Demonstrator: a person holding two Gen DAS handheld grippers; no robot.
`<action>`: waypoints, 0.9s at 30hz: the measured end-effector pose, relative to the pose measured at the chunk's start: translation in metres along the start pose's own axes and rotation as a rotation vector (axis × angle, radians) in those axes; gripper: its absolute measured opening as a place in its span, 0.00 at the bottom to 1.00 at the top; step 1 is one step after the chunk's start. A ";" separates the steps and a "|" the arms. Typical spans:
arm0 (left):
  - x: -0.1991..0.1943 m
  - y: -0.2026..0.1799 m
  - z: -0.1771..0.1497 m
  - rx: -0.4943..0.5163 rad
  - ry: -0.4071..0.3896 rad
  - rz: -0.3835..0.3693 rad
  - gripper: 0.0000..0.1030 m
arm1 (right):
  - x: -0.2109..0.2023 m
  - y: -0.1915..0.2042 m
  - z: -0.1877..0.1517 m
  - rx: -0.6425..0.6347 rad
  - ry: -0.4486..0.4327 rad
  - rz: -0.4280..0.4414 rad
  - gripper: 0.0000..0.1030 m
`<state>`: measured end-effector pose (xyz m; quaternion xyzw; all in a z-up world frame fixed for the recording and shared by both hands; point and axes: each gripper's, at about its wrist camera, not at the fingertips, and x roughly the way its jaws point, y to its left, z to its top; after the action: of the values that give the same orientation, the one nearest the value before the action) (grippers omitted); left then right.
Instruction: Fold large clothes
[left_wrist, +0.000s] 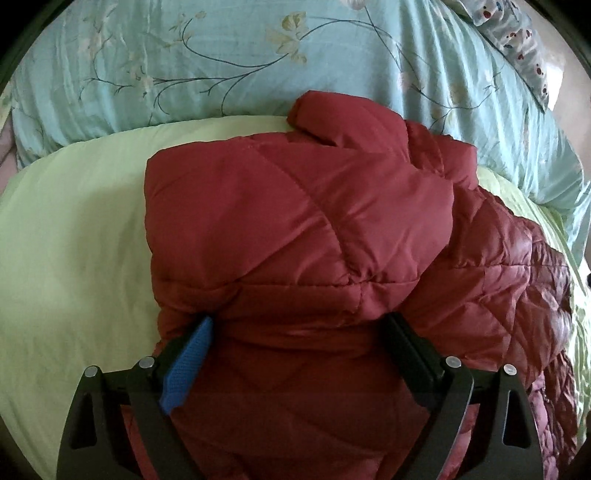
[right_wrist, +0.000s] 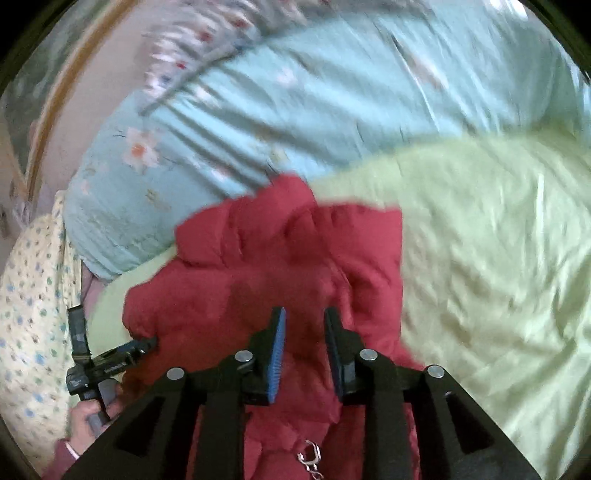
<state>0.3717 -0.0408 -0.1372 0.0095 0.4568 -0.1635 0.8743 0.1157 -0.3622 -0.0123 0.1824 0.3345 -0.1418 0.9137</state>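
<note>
**Jacket position and tool status on the bed**

Left wrist view: The green sheet (left_wrist: 74, 229) covers the bed on the left. The red quilted jacket (left_wrist: 295, 229) lies folded on this sheet, centre to right, with its far edge touching the pale blue floral quilt (left_wrist: 184, 66). The left tool (left_wrist: 299, 325) has its jaws spread wide, one on each side of a bulky near fold of the jacket. Both fingers press against the fabric; the grip is not closed. A spotted pillow (left_wrist: 524, 44) sits at the far right corner.

Right wrist view (blurred): A dotted yellow cloth (right_wrist: 29, 295) lies at the left edge. Beside it, the left hand (right_wrist: 88, 417) holds the left tool's handle, whose tip touches the jacket's left edge. The right tool (right_wrist: 304, 317) stands above the jacket (right_wrist: 258, 266) with a narrow gap between its jaws, holding nothing. A metal clasp (right_wrist: 310, 456) shows on the jacket's near edge. The green sheet extends to the right.
</note>
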 end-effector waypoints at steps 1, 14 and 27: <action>-0.001 0.000 -0.001 0.001 -0.002 0.002 0.91 | -0.002 0.006 0.001 -0.018 -0.012 0.005 0.31; -0.062 -0.002 -0.009 0.002 -0.158 -0.056 0.80 | 0.098 0.018 -0.030 -0.122 0.260 0.003 0.35; -0.004 -0.007 -0.009 0.057 -0.015 0.020 0.73 | 0.078 0.022 -0.024 -0.105 0.221 0.002 0.38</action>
<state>0.3609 -0.0449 -0.1385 0.0376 0.4453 -0.1676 0.8787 0.1679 -0.3434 -0.0754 0.1493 0.4400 -0.1023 0.8796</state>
